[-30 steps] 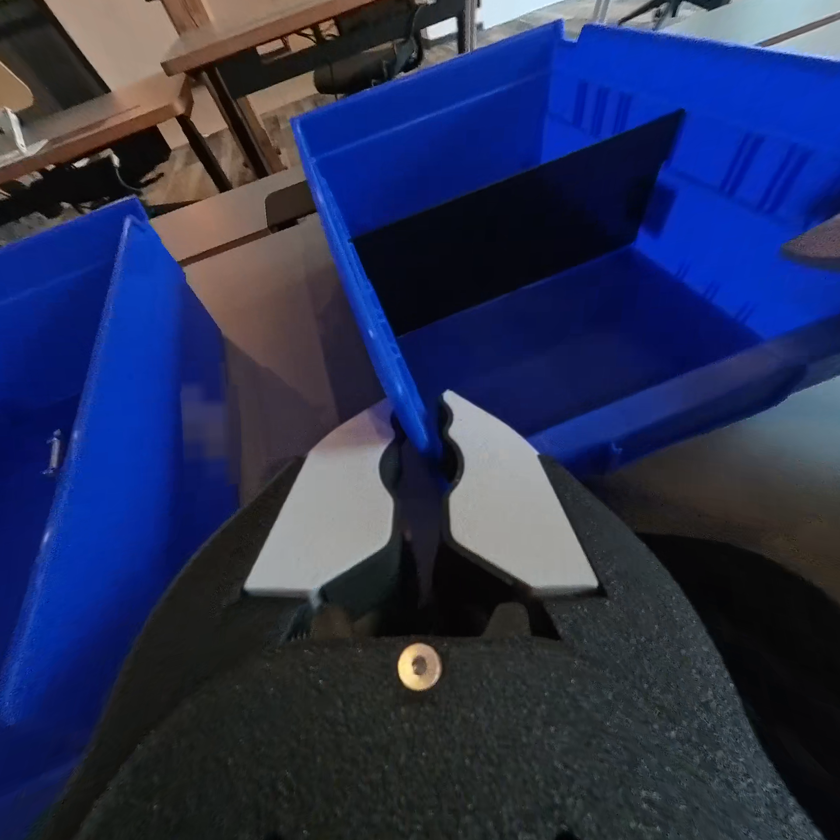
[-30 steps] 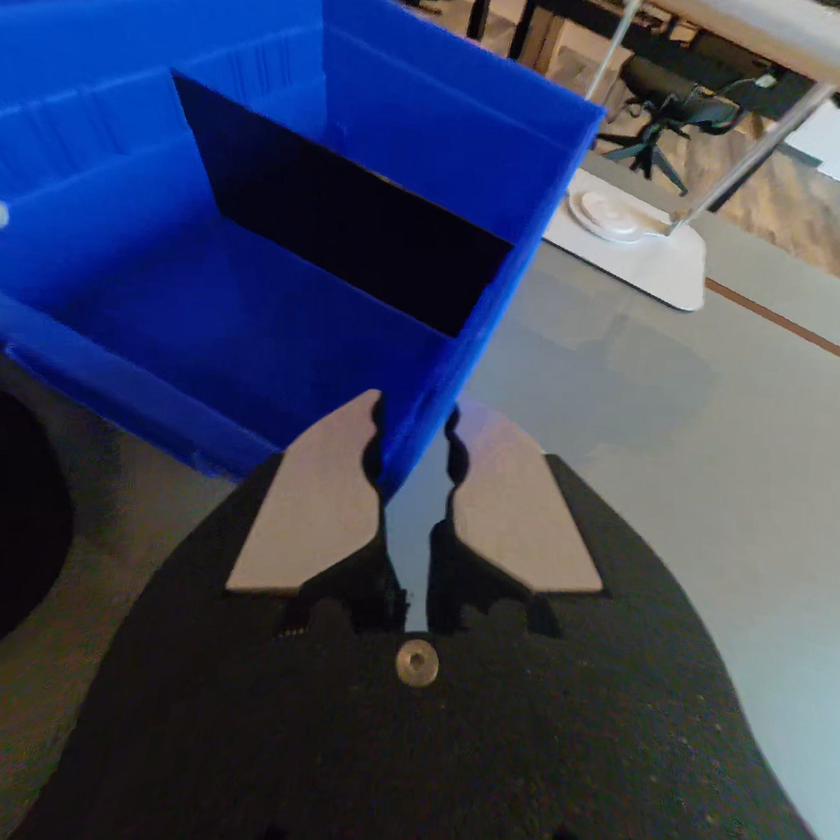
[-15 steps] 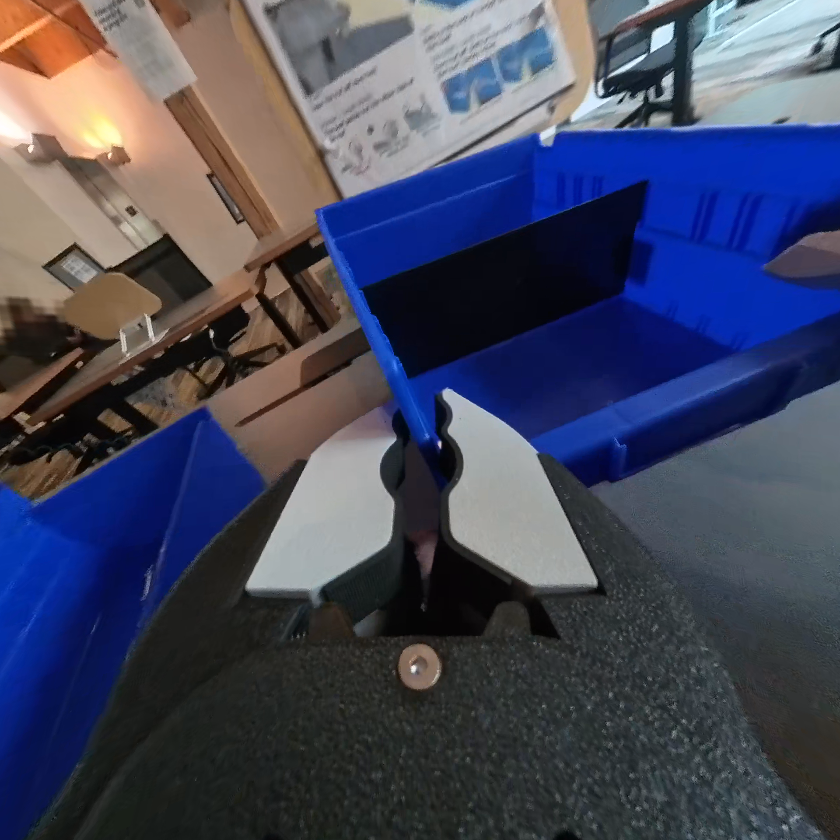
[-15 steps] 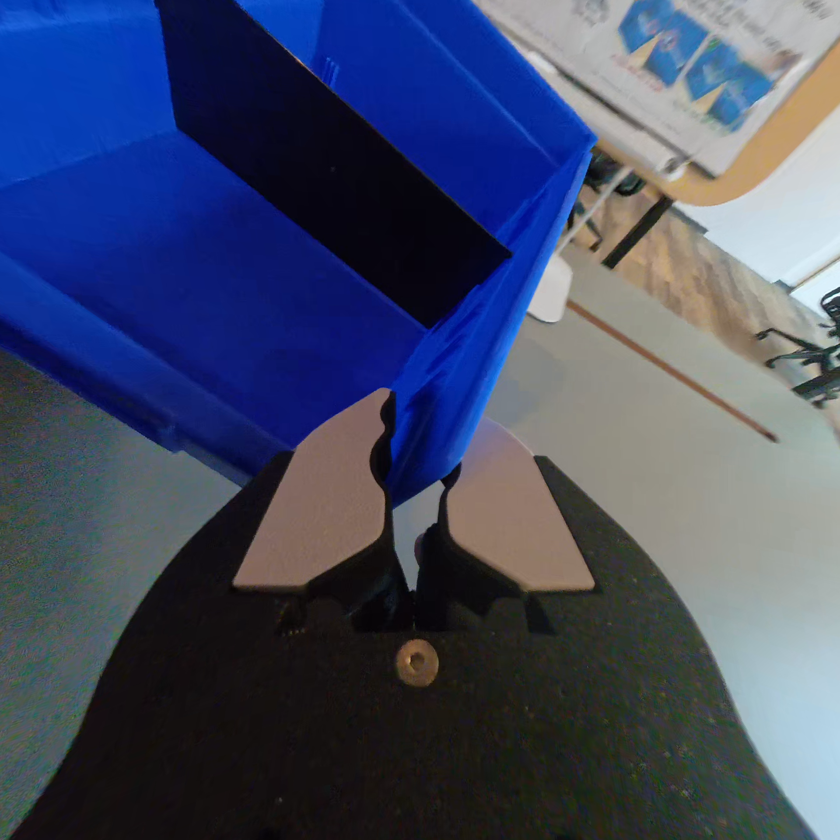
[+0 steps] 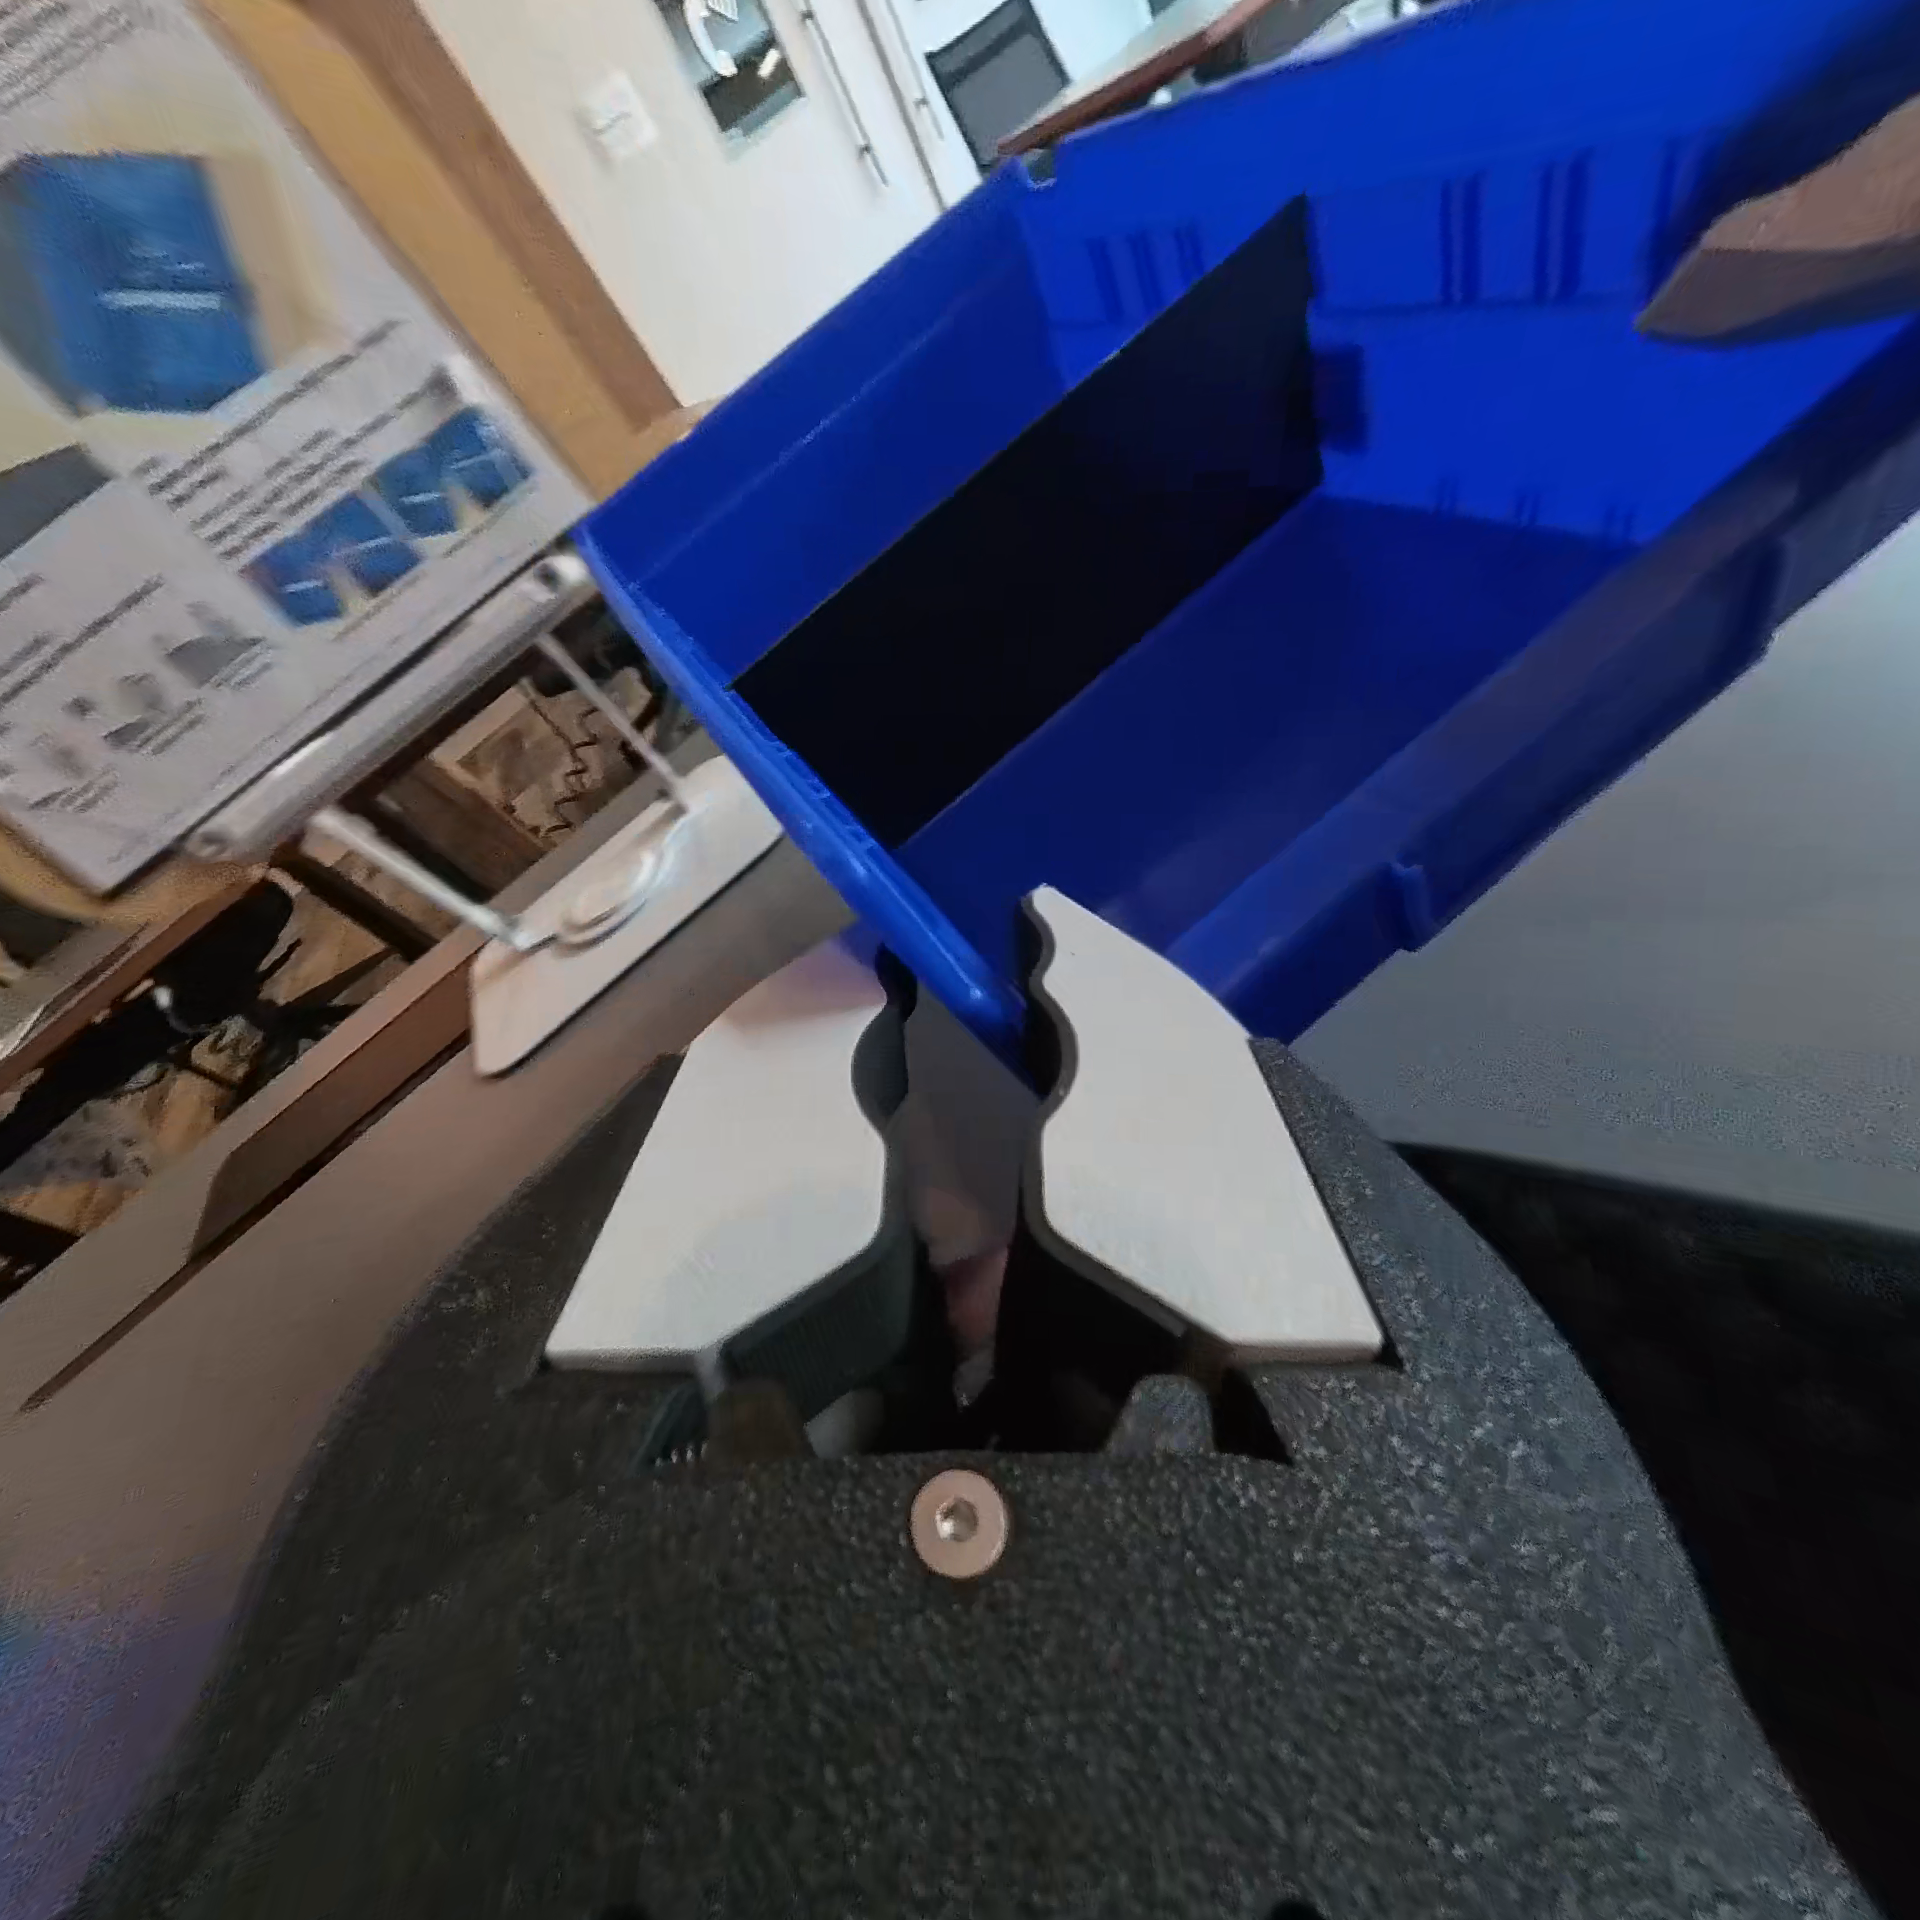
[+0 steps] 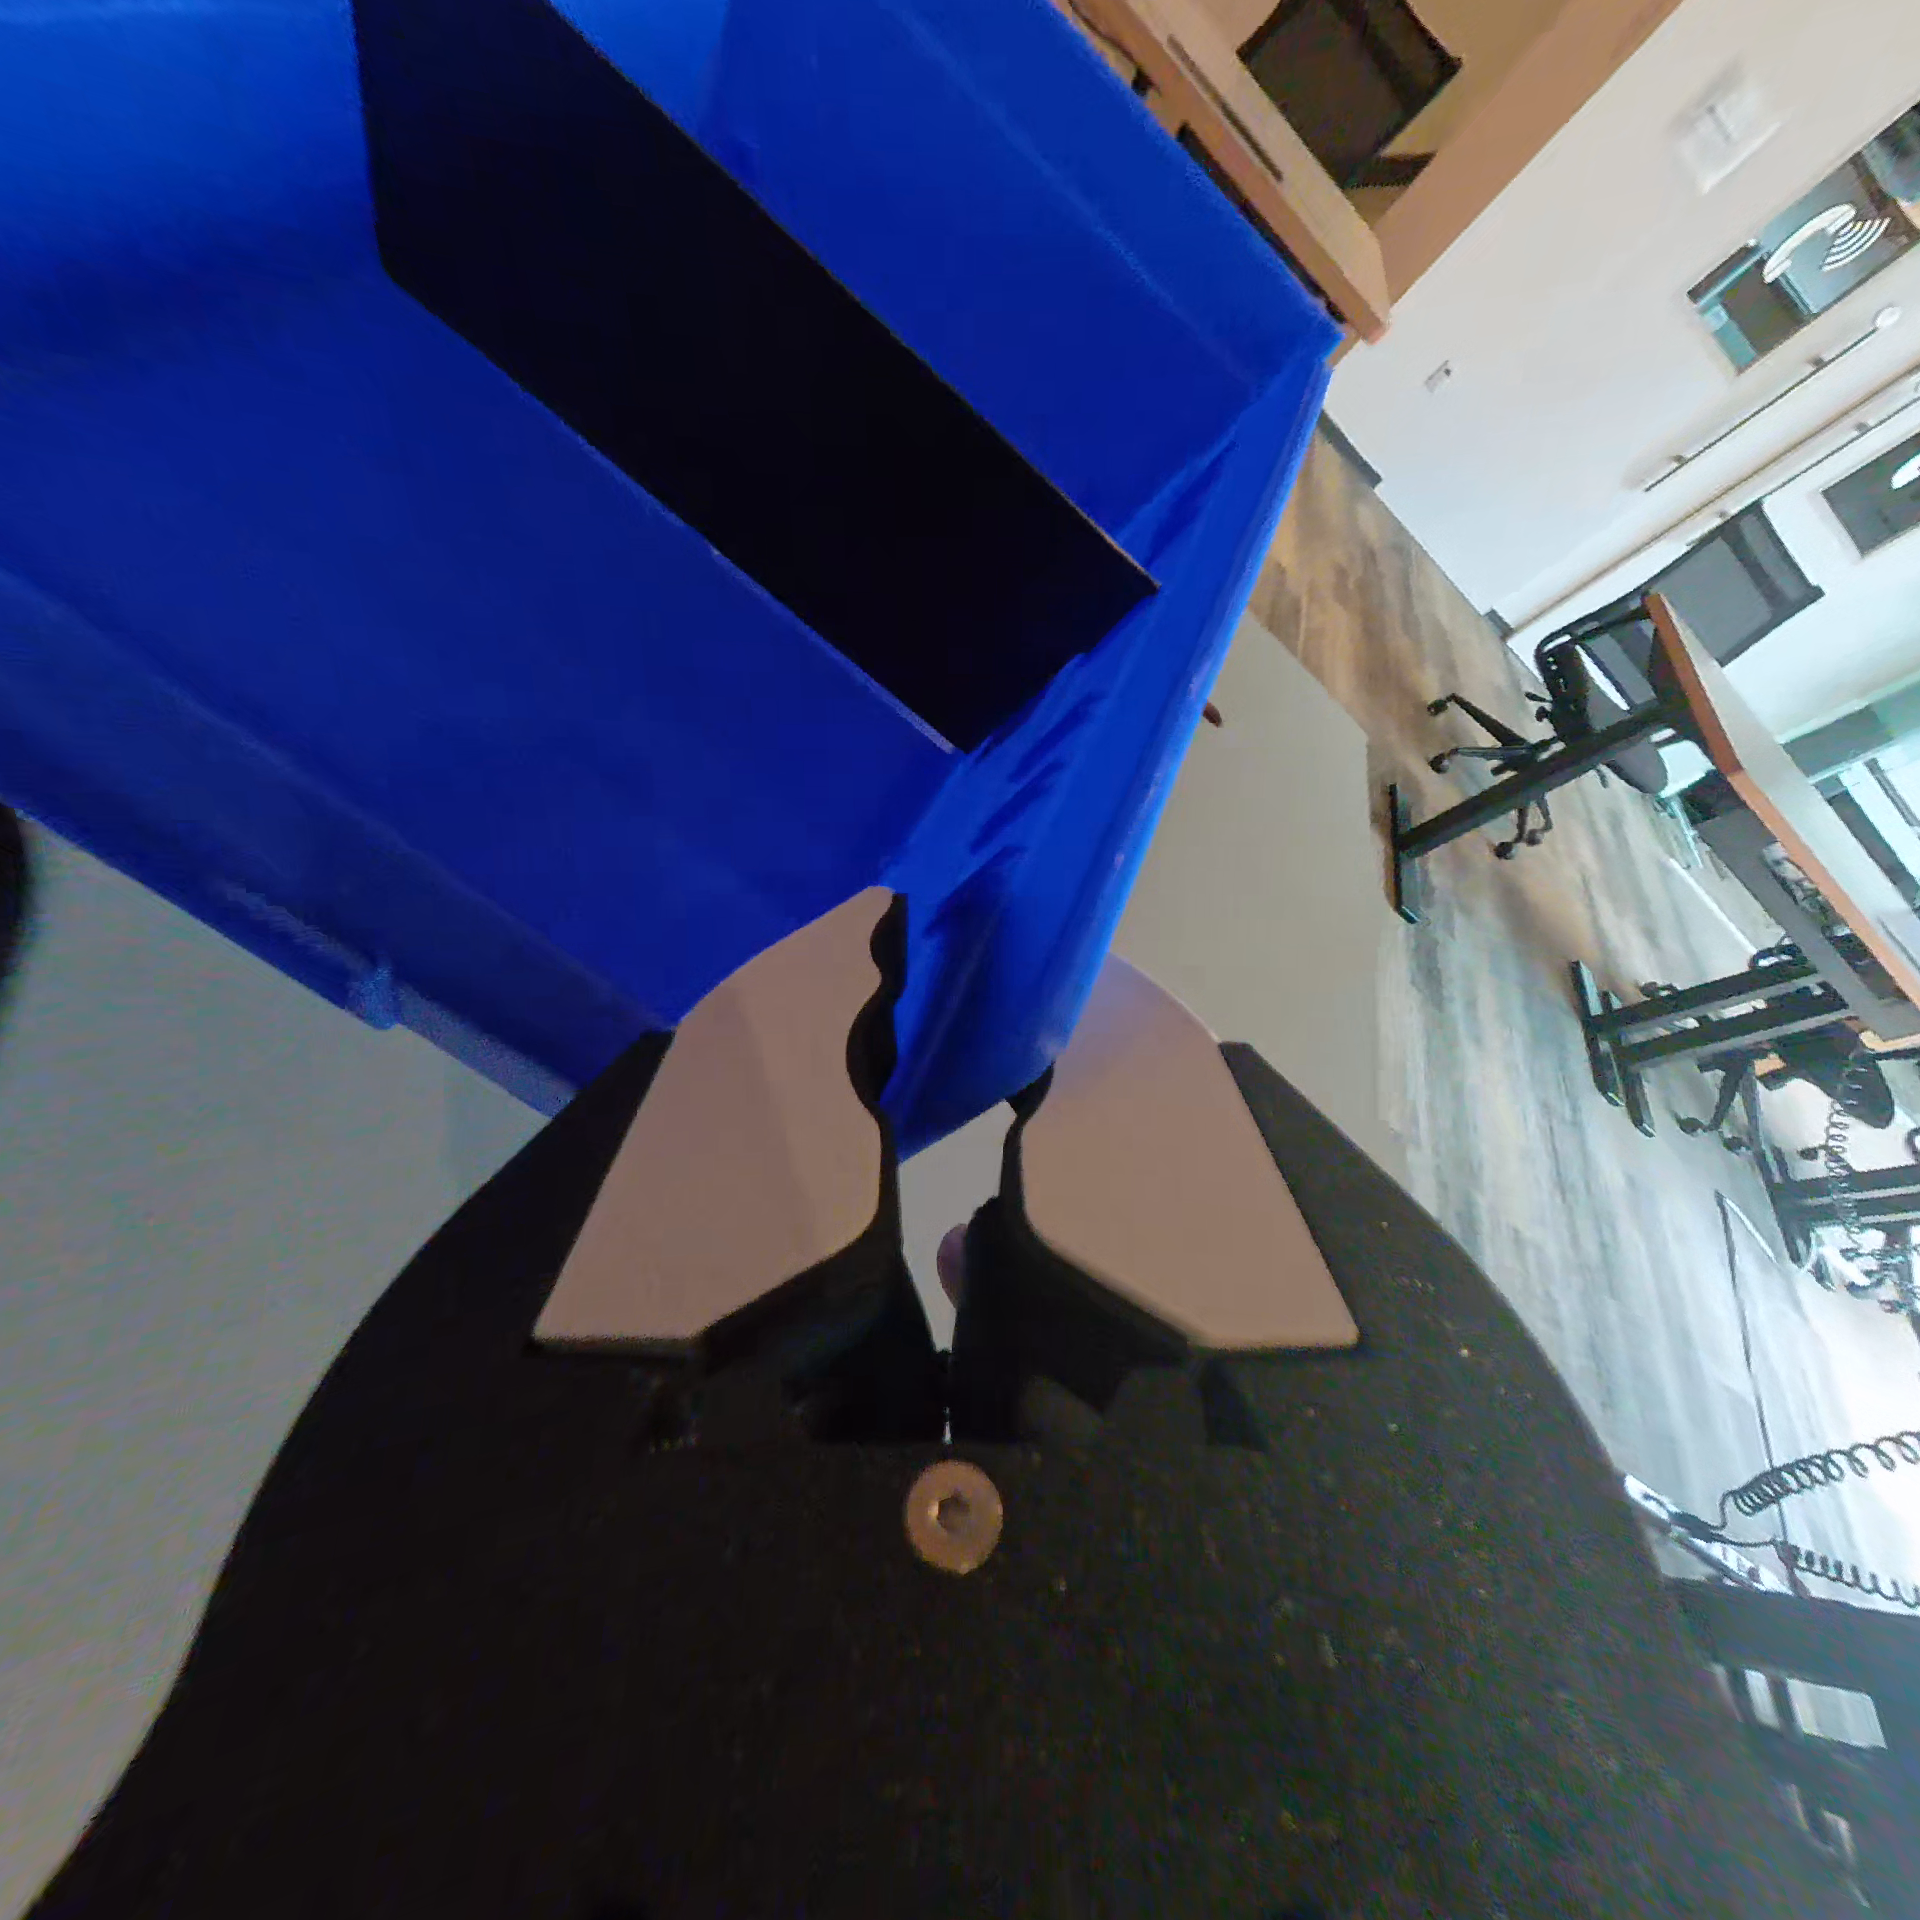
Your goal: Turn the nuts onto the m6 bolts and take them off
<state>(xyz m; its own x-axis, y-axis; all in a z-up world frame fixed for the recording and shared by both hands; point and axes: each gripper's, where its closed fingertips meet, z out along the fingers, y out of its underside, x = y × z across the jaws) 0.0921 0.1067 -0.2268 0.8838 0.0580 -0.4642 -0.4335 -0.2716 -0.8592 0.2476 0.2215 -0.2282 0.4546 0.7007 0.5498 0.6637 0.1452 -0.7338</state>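
A blue bin (image 5: 1351,675) with a black divider (image 5: 1039,623) hangs tilted above the grey table (image 5: 1662,935). My left gripper (image 5: 961,966) is shut on the bin's near left wall, which runs slanted between the fingers, against the right pad. My right gripper (image 6: 966,997) is shut on the opposite side wall of the bin (image 6: 520,623); its left pad is inside and its right finger (image 6: 1143,1122) is outside. One right finger also shows in the left wrist view (image 5: 1787,260). The bin's front compartment looks empty. No nuts or bolts are in view.
A poster on a stand (image 5: 208,520) with a flat base plate (image 5: 613,925) stands at the table's far edge. Desks and office chairs (image 6: 1558,748) fill the room beyond. A coiled cable (image 6: 1829,1475) lies at the right.
Both grippers have raised and tipped the bin, and the views swung up to the room. The second blue bin at the left has left the view. The left fingers stand slightly wider on the wall.
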